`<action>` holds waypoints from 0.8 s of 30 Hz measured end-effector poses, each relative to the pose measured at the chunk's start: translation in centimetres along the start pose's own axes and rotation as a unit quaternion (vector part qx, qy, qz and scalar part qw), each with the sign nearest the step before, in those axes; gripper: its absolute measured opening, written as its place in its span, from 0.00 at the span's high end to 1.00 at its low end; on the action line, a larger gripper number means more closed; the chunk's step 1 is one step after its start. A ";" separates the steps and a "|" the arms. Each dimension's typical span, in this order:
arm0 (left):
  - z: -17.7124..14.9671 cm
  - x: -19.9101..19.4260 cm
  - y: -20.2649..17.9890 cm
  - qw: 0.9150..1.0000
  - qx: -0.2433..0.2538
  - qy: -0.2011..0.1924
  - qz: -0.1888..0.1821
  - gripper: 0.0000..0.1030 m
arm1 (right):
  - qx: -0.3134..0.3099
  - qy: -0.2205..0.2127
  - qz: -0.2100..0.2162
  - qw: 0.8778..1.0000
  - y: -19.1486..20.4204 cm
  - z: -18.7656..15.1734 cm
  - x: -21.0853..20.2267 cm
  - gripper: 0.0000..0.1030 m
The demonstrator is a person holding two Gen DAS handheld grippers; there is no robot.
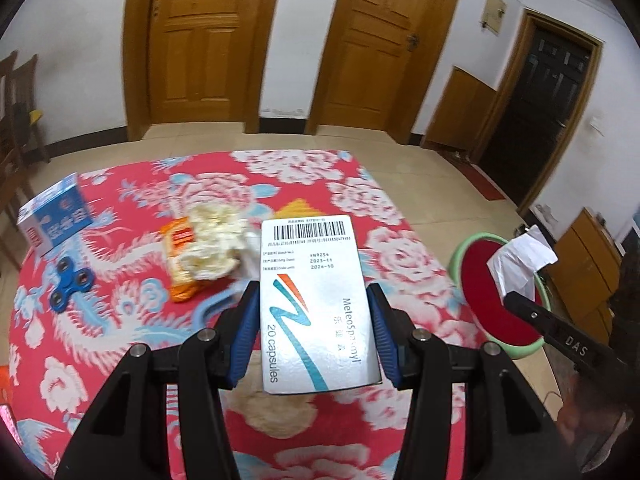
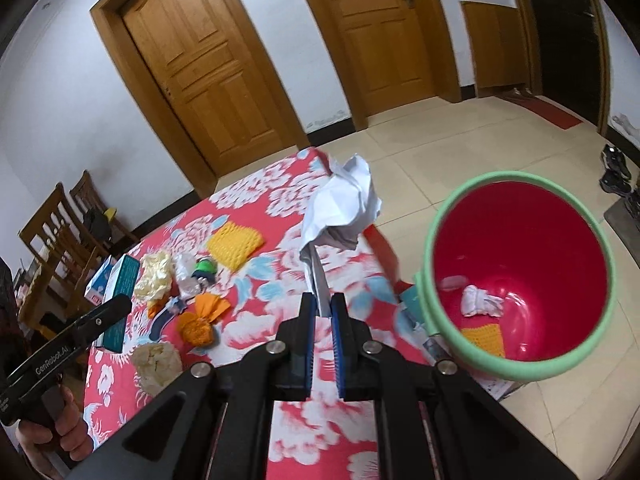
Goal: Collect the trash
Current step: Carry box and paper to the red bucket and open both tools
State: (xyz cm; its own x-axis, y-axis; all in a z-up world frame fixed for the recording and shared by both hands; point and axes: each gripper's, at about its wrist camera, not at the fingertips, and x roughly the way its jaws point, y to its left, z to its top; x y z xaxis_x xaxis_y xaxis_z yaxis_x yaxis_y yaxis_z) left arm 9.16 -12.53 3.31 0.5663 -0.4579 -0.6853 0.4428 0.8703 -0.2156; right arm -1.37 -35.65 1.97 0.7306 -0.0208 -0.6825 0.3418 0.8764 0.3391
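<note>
So the left gripper [image 1: 314,320] is clamping a white pill box [image 1: 316,304] between its blue pads, held up over the table [image 1: 400,216] with its red floral cloth; the barcode end is pointing away from the camera. The right gripper [image 2: 323,320] is squeezed shut on a twisted tail of crumpled white paper [image 2: 344,204], the wad sticking out beyond the fingertips near the table's edge.

Only the left view is showing the blue spinner [image 1: 70,284] and the blue box [image 1: 54,216] sitting at the far left of the cloth, plus an orange wrapper [image 1: 182,264] with pale crumpled stuff on top just past the pill box; it's also catching the paper [image 1: 520,264] and the right gripper's black finger from the side, in front of the bin [image 1: 496,312], which is looking like a tilted red disc with a green rim.

The right view is looking straight down into the bin [image 2: 520,268] standing on the floor just beside the table; there's a white wad [image 2: 480,300] and a yellow foam net [image 2: 482,338] already lying at the bottom. It's also showing a second yellow net [image 2: 236,244], a green toy [image 2: 206,268], a teal box [image 2: 120,296] and an orange wad [image 2: 200,326] still on the cloth. A hand [image 2: 56,428] is gripping the left tool's handle at the lower left; the pill box isn't visible from here.
</note>
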 end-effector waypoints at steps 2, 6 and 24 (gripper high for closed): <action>0.1 0.3 -1.0 1.000 0.009 0.003 -0.009 0.49 | 0.008 -0.005 -0.005 1.000 -0.9 0.1 -0.4 0.91; 0.4 1.0 -2.8 0.999 0.024 0.010 -0.026 0.49 | 0.025 -0.010 -0.015 1.000 -2.7 0.2 -0.9 0.91; 0.2 7.3 -13.7 0.988 0.124 0.051 -0.078 0.49 | 0.105 -0.011 -0.059 0.993 -12.0 0.2 -0.9 0.88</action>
State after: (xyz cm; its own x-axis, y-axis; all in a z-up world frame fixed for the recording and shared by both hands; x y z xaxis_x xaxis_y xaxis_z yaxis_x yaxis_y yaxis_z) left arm 7.37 -27.80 1.36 0.4102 -0.5504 -0.7272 0.6830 0.7138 -0.1550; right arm -5.99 -46.26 -1.33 0.6909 -0.1295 -0.7112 0.5395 0.7473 0.3879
